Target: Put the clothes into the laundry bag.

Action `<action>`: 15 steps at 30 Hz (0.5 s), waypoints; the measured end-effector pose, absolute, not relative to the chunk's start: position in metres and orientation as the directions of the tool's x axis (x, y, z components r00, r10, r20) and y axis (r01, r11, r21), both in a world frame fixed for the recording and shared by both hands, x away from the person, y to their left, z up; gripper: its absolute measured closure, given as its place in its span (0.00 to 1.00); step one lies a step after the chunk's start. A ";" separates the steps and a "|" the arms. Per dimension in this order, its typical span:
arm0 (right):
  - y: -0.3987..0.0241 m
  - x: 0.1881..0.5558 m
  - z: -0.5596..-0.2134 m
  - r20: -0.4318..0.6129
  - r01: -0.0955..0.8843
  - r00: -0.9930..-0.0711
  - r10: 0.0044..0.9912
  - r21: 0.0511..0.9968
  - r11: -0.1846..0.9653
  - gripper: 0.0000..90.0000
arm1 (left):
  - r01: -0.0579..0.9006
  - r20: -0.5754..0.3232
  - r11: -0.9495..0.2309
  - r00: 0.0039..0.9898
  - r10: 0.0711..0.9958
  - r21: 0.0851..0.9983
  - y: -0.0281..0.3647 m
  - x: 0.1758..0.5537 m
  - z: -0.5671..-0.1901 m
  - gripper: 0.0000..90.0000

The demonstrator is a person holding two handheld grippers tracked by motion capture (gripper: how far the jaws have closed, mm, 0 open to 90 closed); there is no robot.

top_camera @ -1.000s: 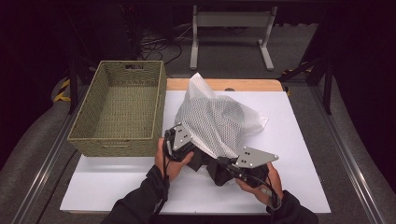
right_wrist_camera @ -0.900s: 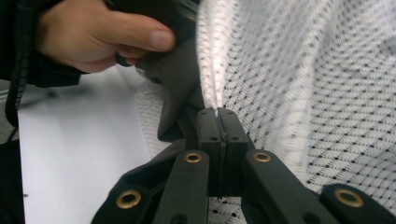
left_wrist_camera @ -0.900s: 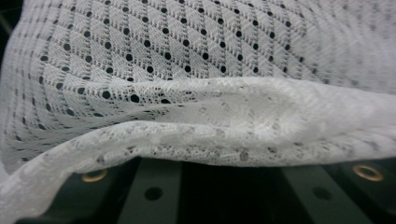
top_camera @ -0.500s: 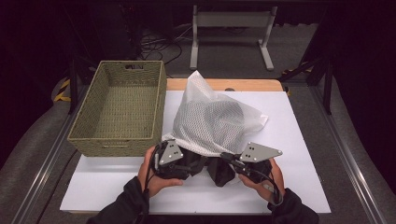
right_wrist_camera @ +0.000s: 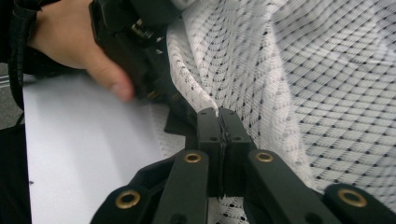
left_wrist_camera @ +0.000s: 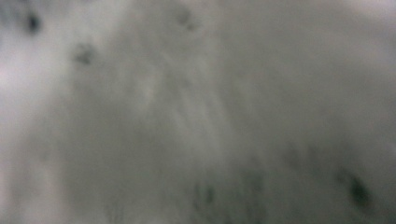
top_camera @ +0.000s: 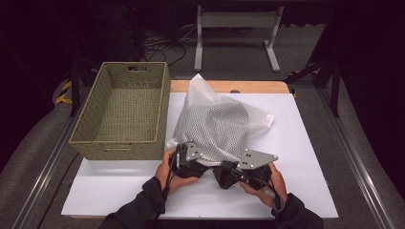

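- The white mesh bag (top_camera: 217, 126) lay on the white table (top_camera: 305, 157), just right of the empty woven basket (top_camera: 122, 112), with a dark garment (top_camera: 224, 175) spilling from its near edge.
- My right gripper (right_wrist_camera: 218, 116) was clenched on a fold of the mesh at the bag's mouth; in the right gripper view the two jaws met tight, with netting pinched between them.
- My left gripper (top_camera: 187, 157) sat at the bag's near left edge. Its jaws had just been closing from a wider spread, but I could not tell whether they had caught the mesh or stood loose around it.
- I judged the step to be a re-grip: holding the mouth on the right while the left sought a new bite on the opening.
- The next move called for the left jaws to take one layer of mesh only, apart from the right hold, so the mouth could be spread.
- The left gripper view was a grey blur, pressed too close to fabric.
- How much of the garment remained inside was hidden by the mesh, and my hands covered both grippers' bodies from above.
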State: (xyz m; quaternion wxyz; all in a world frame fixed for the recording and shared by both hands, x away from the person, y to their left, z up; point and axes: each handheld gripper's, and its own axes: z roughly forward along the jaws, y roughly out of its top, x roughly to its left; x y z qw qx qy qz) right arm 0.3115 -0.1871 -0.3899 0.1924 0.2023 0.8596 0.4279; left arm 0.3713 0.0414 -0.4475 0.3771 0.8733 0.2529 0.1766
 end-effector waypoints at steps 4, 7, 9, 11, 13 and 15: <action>-0.190 0.316 -0.393 -0.145 0.200 -0.839 0.524 0.814 0.545 0.99 | 0.290 0.093 -0.544 0.817 0.570 0.788 0.035 0.372 -0.437 0.78; -0.192 0.317 -0.390 -0.143 0.200 -0.833 0.534 0.823 0.532 0.99 | 0.261 0.051 -0.461 0.826 0.562 0.849 0.027 0.374 -0.424 0.83; -0.194 0.315 -0.385 -0.140 0.189 -0.834 0.533 0.835 0.516 1.00 | 0.252 0.050 -0.444 0.824 0.565 0.860 0.023 0.377 -0.420 0.83; -0.194 0.313 -0.383 -0.139 0.184 -0.836 0.531 0.840 0.510 1.00 | 0.254 0.033 -0.412 0.818 0.574 0.875 0.015 0.381 -0.416 0.83; -0.194 0.309 -0.378 -0.125 0.172 -0.853 0.506 0.849 0.499 1.00 | 0.299 -0.031 -0.345 0.794 0.607 0.890 0.008 0.392 -0.417 0.83; -0.193 0.306 -0.377 -0.119 0.169 -0.862 0.493 0.848 0.502 1.00 | 0.296 -0.016 -0.330 0.765 0.644 0.896 0.004 0.398 -0.422 0.83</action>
